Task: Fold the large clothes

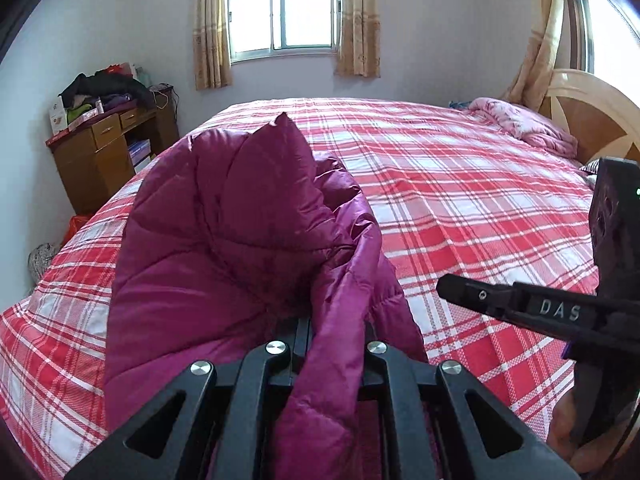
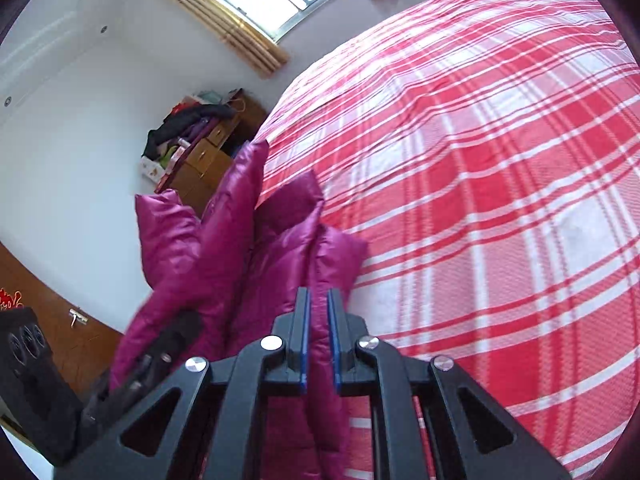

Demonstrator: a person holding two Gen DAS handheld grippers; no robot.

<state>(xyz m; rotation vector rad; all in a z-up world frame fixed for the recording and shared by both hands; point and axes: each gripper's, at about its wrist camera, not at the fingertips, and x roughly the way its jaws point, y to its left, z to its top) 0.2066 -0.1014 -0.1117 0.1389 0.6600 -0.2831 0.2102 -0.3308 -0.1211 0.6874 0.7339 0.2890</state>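
Note:
A magenta quilted puffer jacket (image 1: pixel 224 232) is held up over the near edge of the bed (image 1: pixel 460 208). My left gripper (image 1: pixel 332 328) is shut on a fold of the jacket, which drapes over its fingers and hides the tips. My right gripper (image 2: pixel 319 300) is shut on another fold of the jacket (image 2: pixel 240 248), pinched between its blue pads (image 2: pixel 305 344). The right gripper shows in the left wrist view (image 1: pixel 520 308), just right of the jacket. The left gripper shows at the lower left of the right wrist view (image 2: pixel 152 360).
The bed carries a red and white plaid cover (image 2: pixel 500 200). A pink blanket (image 1: pixel 524 124) lies by the wooden headboard (image 1: pixel 592 120). A wooden desk (image 1: pixel 108 152) piled with clothes stands at the far left. A curtained window (image 1: pixel 284 8) is in the back wall.

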